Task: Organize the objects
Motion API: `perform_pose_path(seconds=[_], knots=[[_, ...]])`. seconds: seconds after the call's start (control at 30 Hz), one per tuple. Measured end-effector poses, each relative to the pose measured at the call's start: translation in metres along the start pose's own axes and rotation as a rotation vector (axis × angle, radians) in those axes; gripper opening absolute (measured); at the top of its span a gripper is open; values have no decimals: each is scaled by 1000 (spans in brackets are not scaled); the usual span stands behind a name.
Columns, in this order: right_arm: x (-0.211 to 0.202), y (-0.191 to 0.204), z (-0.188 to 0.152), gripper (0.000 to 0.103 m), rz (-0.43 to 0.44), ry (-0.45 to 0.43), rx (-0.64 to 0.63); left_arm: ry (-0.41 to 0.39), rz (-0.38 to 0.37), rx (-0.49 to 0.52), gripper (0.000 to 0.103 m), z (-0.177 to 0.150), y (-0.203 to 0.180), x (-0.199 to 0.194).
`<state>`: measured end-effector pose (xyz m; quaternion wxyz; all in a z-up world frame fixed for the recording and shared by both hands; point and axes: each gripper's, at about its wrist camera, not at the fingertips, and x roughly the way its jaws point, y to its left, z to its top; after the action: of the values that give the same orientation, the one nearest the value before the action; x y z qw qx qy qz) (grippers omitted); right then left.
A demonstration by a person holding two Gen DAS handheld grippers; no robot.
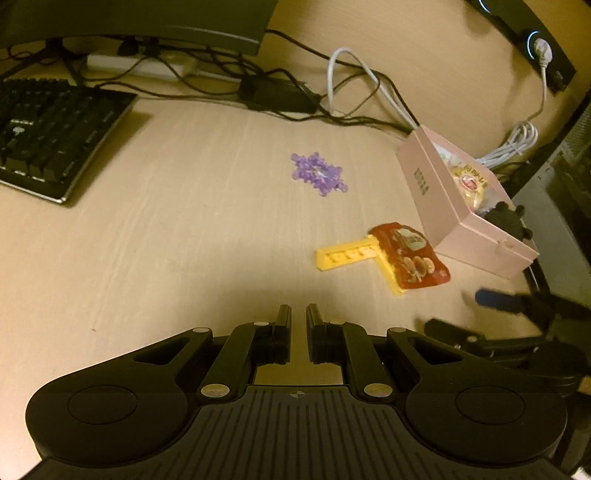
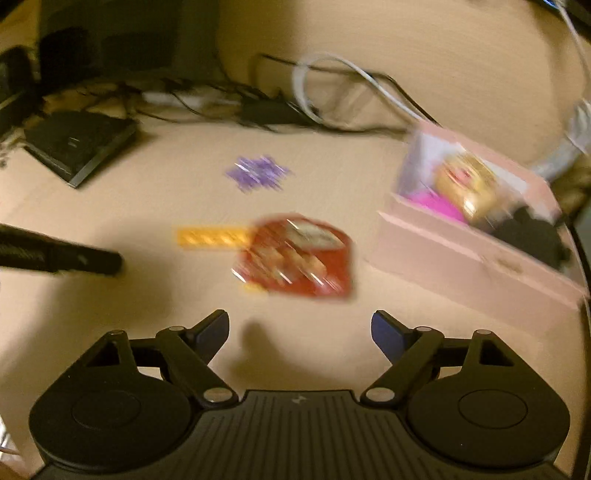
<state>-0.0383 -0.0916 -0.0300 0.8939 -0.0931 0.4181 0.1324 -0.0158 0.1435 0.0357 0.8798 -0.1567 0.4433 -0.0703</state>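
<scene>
A red snack packet [image 1: 412, 258] lies on a yellow L-shaped plastic piece [image 1: 347, 255] on the wooden desk, just left of an open pink box [image 1: 443, 199]. The box holds a yellow wrapped snack [image 1: 471, 181] and a black object. A purple snowflake-shaped piece [image 1: 318, 173] lies farther back. My left gripper [image 1: 298, 314] is nearly shut and empty, well short of them. My right gripper [image 2: 299, 328] is open and empty, hovering close before the red packet [image 2: 295, 254]; this view is blurred. The pink box [image 2: 461, 236] is at its right, the purple piece [image 2: 258, 173] behind.
A black keyboard [image 1: 51, 129] sits at the left. Tangled black and white cables [image 1: 347, 92] and a power brick run along the back. A monitor base [image 1: 147, 22] stands behind. The right gripper shows in the left wrist view [image 1: 517, 317].
</scene>
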Motion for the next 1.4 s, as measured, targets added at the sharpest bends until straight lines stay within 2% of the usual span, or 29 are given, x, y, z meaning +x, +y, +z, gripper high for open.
perform_pose_path(seconds=[0.07,0.17,0.23,0.33,0.43,0.53,0.6,0.83,0.9,1.0,1.1,1.17,1.2,1.3,1.4], knots=[[0,-12,-8,85,-41,8,29,-6,-11,35,11,-1,-7,0],[-6,-35,-20,85,-176,-8,61,5,-6,33,10,-2,-15,3],[-10,-48,-26,85,-197,1,94,-6,-4,53,10,-3,-20,1],[-22,-57,-27,85,-158,-28,131,-34,17,56,10,-3,-23,-6],[-28,-46,-17,85,-73,-67,113,-46,70,55,11,-4,-23,-11],[-19,-25,-1,90,-1,-80,72,-60,95,47,11,-5,-18,-19],[-6,-14,10,102,35,-73,63,-63,102,40,11,-7,-15,-24],[46,5,38,103,15,-18,65,-69,136,-10,10,-19,6,-42],[48,3,38,77,37,-1,73,-70,138,-18,10,-21,9,-45],[31,-4,30,77,67,-11,80,-68,132,-29,10,-21,12,-45],[11,-15,13,77,45,-10,67,-59,111,-22,10,-20,7,-40],[0,-24,-2,77,14,8,52,-54,94,-10,11,-20,1,-36],[-6,-28,-8,80,-20,8,37,-52,86,-5,11,-21,-1,-34],[-23,-35,-22,84,-116,-28,19,-41,65,18,11,-20,-11,-27],[-35,-35,-22,84,-96,-71,57,-35,56,43,11,-19,-18,-24]])
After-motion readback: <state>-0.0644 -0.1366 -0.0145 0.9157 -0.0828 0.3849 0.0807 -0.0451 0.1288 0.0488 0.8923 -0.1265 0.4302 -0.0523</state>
